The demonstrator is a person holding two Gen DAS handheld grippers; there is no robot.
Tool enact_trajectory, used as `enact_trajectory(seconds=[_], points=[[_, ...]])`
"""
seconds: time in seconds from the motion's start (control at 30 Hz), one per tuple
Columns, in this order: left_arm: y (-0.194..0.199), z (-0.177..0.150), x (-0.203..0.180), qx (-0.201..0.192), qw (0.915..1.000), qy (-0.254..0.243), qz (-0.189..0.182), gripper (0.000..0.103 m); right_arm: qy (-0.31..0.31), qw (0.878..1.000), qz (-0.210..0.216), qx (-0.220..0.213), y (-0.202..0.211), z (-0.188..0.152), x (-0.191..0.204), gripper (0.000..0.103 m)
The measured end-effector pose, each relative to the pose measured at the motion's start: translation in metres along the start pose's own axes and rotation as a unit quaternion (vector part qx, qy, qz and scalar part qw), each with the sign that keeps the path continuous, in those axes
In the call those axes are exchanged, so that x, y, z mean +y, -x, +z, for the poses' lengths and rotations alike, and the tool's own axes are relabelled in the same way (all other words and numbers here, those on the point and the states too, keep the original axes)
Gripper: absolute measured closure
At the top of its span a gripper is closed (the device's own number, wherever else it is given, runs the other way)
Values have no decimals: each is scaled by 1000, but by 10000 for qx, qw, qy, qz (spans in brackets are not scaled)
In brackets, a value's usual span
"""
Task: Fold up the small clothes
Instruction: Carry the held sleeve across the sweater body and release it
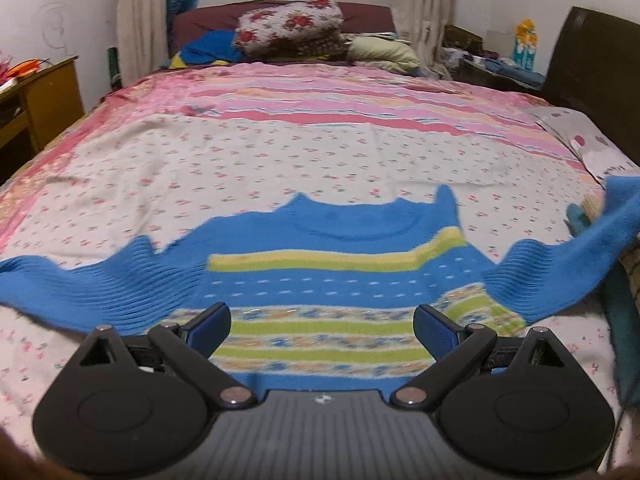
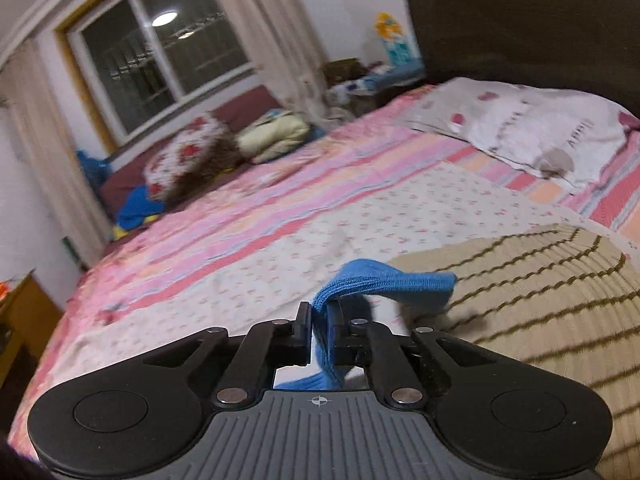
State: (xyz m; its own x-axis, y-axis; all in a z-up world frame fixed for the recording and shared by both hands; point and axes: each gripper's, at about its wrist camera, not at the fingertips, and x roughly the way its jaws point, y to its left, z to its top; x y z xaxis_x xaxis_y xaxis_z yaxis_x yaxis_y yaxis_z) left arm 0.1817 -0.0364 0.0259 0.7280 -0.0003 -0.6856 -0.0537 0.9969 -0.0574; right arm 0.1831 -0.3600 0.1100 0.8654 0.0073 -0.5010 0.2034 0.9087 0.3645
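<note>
- The blue sweater lies spread flat on the bed, neck away from the left gripper, whose 2 fingers stand wide apart above the striped hem, holding nothing.
- One sleeve lies flat to the left; the other sleeve rises off the bed toward the right edge of the left wrist view.
- The right gripper is clamped on that blue cuff, the knit pinched between its 2 fingers and folding over to the right.
- Just beside the cuff sits a beige striped knit; a pale pillow lies farther back by the dark headboard.
- A floral quilt bundle and a cream cushion rest at the far end under the window.
- A wooden side table stands left of the bed.
- The right view is blurred, and the gripper body hides the sleeve below the pinch.
</note>
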Motion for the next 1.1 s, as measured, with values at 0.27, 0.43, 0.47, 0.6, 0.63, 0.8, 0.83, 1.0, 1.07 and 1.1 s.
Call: enact_trajectory(seconds=[0.27,0.43,0.47,0.6,0.63,0.8,0.83,1.0,1.07,1.1], points=[[26,-15,49,-94,9991,215,346,0,820,9908,1044,252,38,-28,81,101],[33,-27,75,-35,9981,347,499,0,1322,9772,1543,617,17,-60,139,103],[33,-29,79,-27,9979,350,536,0,1408,9750,1564,706,10,-67,149,103],[31,-37,91,-47,9977,292,608,0,1165,9804,1323,886,-8,-77,139,101],[30,-39,90,-87,9981,234,556,0,1152,9834,1103,861,-13,-76,131,100],[16,-43,78,10,9987,209,455,0,1804,9812,-118,672,-33,-70,99,92],[13,-44,76,55,9988,207,430,0,1982,9775,-261,667,-37,-72,96,92],[1,-50,75,272,9983,248,443,0,2600,9593,-778,778,-61,-90,75,88],[-1,-51,76,304,9981,238,479,0,2852,9509,-890,804,-75,-97,74,85],[-1,-50,76,309,9980,230,493,0,3016,9452,-975,781,-80,-100,75,81]])
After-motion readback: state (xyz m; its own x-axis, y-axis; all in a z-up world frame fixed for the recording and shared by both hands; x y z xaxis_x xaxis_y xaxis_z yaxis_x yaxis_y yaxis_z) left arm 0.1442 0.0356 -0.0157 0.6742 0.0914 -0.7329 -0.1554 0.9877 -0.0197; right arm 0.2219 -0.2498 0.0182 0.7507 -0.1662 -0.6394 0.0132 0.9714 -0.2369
